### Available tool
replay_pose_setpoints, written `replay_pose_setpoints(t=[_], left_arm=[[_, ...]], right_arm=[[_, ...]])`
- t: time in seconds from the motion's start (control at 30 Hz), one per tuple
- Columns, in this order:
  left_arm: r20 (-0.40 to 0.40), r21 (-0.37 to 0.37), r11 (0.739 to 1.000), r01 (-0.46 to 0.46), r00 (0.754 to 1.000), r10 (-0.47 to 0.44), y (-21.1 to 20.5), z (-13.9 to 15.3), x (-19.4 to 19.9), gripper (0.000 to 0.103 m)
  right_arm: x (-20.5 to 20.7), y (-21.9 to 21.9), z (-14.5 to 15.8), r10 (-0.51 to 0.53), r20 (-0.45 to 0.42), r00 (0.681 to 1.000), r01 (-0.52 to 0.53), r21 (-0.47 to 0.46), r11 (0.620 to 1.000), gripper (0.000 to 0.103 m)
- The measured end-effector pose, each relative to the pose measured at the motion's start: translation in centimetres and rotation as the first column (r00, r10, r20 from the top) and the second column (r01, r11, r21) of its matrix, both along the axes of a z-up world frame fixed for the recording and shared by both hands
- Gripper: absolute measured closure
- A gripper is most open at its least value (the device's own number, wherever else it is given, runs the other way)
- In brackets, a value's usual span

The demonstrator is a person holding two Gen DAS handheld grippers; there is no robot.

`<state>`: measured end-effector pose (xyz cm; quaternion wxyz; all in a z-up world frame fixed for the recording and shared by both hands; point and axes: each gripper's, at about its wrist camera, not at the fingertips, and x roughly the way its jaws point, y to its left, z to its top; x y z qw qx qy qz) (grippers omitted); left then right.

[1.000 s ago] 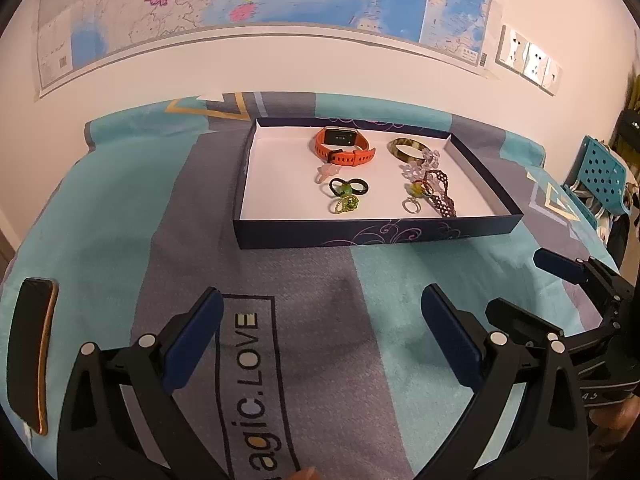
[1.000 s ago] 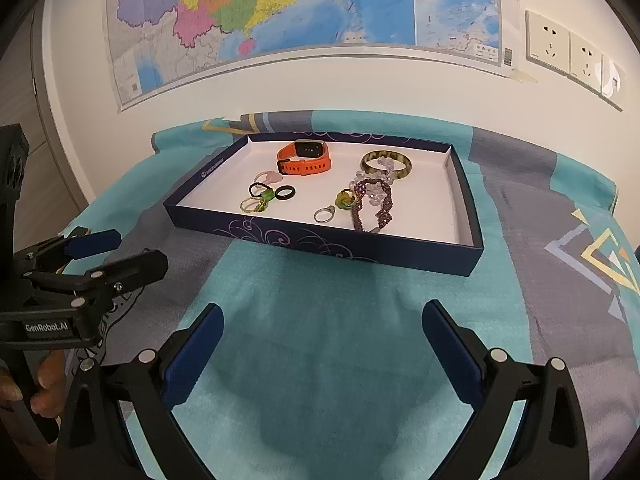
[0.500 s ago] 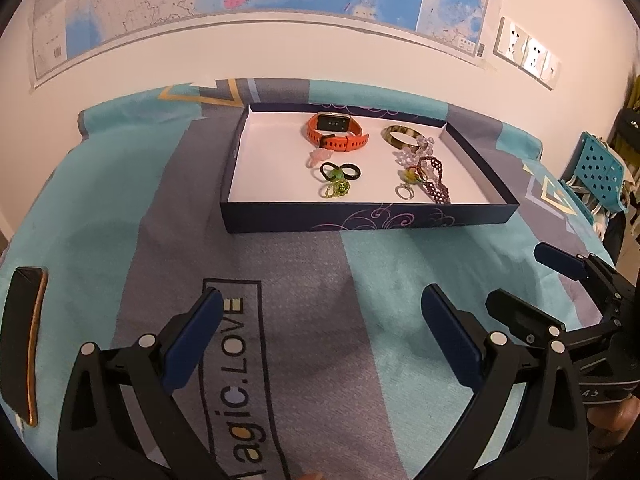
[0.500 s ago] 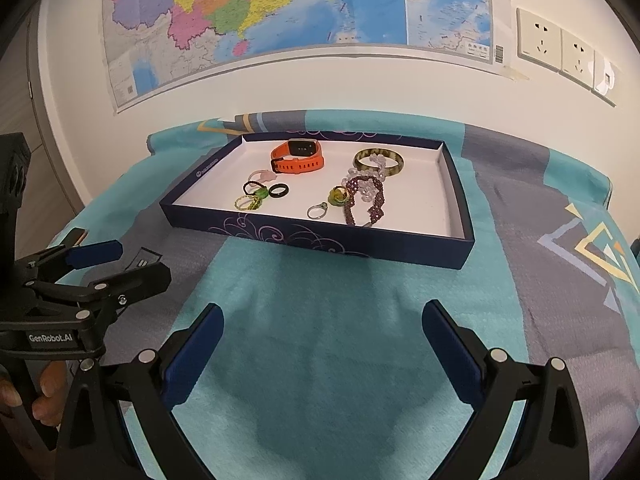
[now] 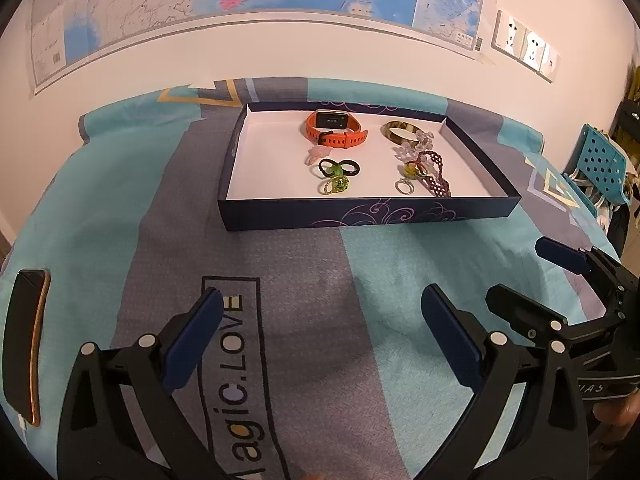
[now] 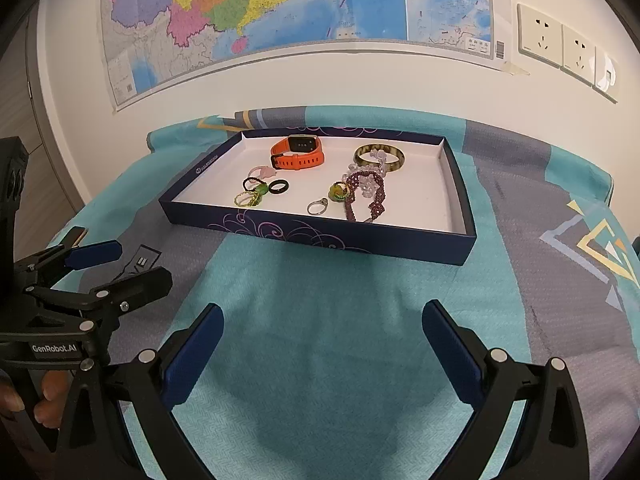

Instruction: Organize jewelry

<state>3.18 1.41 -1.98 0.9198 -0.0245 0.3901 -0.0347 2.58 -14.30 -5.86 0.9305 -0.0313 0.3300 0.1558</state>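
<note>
In the navy tray [image 6: 360, 242], an orange watch [image 6: 298, 153], rings and bracelets lie; both grippers' fingers [image 5: 196, 336] spread wide.

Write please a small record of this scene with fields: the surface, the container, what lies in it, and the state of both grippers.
surface: bed cover, teal and grey
container: dark blue tray, white inside, open on top
back of tray: orange watch; bangle
left group: pink piece, black ring, green-yellow rings
right group: silver ring, dark red beaded bracelet, clear beads
left gripper: open, holds nothing, above the cover
right gripper: open, holds nothing, above the cover
other: dark flat object at the cover's left edge
</note>
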Motion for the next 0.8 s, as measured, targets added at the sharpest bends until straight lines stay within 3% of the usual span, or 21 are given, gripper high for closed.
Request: replay_pose_setpoints(t=[0.8], left_arm=[[-0.012, -0.001, 1.0, 0.007, 1.0, -0.007, -0.44, -0.38, 0.06, 0.006]], right_arm=[[-0.05, 0.0, -0.06, -0.003, -0.005, 1.0, 0.003, 0.003, 1.0, 0.007]])
